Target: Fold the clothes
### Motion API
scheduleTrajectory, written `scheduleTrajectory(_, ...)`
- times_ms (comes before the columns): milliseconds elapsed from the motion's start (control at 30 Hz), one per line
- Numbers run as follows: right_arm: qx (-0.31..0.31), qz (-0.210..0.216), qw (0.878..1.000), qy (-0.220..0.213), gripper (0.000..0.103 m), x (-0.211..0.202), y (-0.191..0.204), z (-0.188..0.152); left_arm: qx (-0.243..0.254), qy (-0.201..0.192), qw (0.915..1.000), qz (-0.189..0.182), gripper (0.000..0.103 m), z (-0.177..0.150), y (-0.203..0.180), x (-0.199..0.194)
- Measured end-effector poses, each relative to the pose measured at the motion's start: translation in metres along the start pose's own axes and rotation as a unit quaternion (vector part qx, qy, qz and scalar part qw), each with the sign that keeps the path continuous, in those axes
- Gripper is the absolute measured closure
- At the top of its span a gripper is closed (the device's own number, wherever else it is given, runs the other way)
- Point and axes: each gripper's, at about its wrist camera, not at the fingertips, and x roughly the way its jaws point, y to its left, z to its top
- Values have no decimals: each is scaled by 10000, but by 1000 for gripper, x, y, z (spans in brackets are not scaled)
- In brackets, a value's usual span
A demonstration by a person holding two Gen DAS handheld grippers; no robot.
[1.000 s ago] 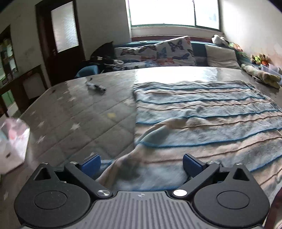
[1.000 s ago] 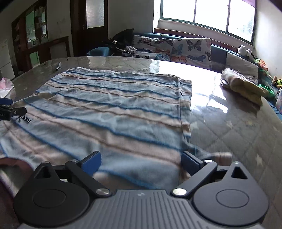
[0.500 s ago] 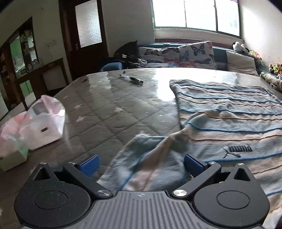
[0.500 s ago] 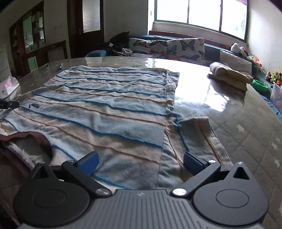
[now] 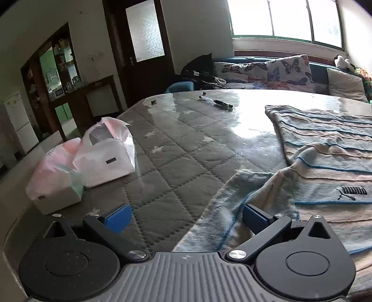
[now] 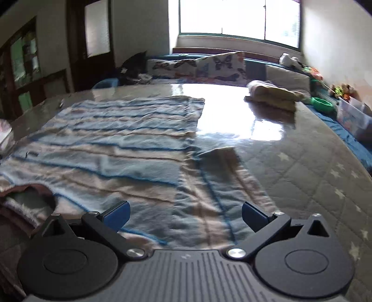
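Your left gripper (image 5: 186,215) is spread wide and holds nothing. It hangs low over the near edge of the bed (image 5: 186,148). The left sleeve (image 5: 223,209) of the shirt (image 5: 330,162) lies under it, closer to the right finger, and reaches back toward you. The left finger sits over bare grey quilt.

Your right gripper (image 6: 184,215) is spread wide too, with nothing in it. It hangs over the near part of the shirt (image 6: 121,148), right where the body meets the right sleeve (image 6: 223,176). That sleeve lies flat on the bed (image 6: 302,167) and points away from the gripper.

The shirt has blue and tan stripes and is laid out flat on the bed, front side up. You can see a small dark logo (image 5: 352,192) on its chest (a jumping cat with letters). The collar (image 6: 30,192) shows at the near left in the right view.

A white bag (image 5: 104,155) sits on the bed to the left, well apart from the shirt. A pen (image 5: 216,102) lies far back on the bed. A folded cloth (image 6: 274,96) rests at the far right, near the pillows (image 6: 209,65) under the window (image 6: 239,18).
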Motion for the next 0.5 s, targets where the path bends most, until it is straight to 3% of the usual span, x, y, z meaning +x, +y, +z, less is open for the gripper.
scheduleTrajectory(267, 222, -268, 9994, 33, 0, -5, -16, -6, 30, -25, 10000, 57, 0, 0, 2, 0)
scheduleTrajectory(500, 193, -187, 9996, -70, 0, -4, -6, 2, 22, -140, 9999, 57, 0, 5, 2, -9)
